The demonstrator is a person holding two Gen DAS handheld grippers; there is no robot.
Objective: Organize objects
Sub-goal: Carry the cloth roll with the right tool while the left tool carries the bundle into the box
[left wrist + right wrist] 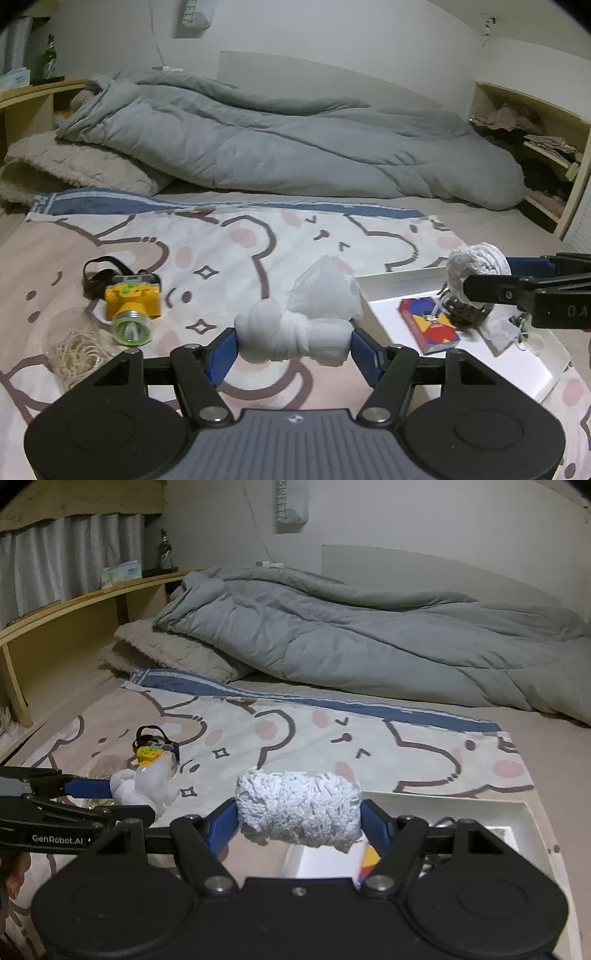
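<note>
My left gripper (293, 341) is shut on a knotted white plastic bag (295, 332), held above the patterned sheet; it also shows in the right wrist view (144, 786). My right gripper (299, 821) is shut on a roll of white knitted cloth (299, 808), held over the white tray (509, 812); the roll also shows in the left wrist view (472, 267). A yellow headlamp (131, 301) and a bundle of rubber bands (77, 354) lie on the sheet to the left.
The white tray (399, 277) holds a colourful card box (428, 325), a dark object and a small bag. A grey duvet (295, 147) and a beige pillow (74, 170) lie behind. Wooden shelves (74, 627) flank the bed.
</note>
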